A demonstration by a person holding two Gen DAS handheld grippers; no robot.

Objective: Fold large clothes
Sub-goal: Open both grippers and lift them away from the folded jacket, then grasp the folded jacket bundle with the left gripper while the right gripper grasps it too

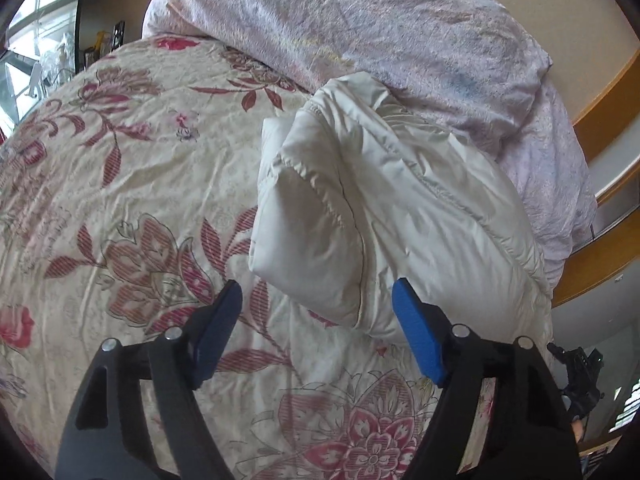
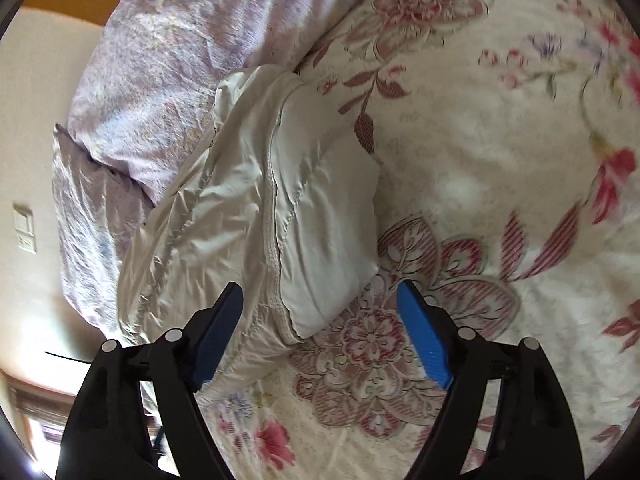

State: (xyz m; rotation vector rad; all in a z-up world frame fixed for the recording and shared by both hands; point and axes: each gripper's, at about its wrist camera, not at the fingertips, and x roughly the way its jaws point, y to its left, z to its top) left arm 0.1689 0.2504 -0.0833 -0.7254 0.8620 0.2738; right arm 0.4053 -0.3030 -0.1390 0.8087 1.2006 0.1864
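A cream padded jacket (image 1: 384, 208) lies folded into a thick bundle on the flowered bedspread (image 1: 120, 184). In the left wrist view my left gripper (image 1: 318, 300) hovers above the bundle's near end, open, blue pads apart, nothing pressed between them. The right wrist view shows the same jacket (image 2: 272, 216) from the other side. Over its near corner my right gripper (image 2: 320, 300) stands open, and no cloth is pinched between its pads.
A rumpled lilac quilt (image 1: 400, 40) is heaped behind the jacket and appears again as lilac quilt (image 2: 168, 60). A wooden bed frame (image 1: 600, 112) curves at the right. The bedspread (image 2: 500, 160) stretches wide beside the bundle. A wall switch (image 2: 25, 228) is at the left.
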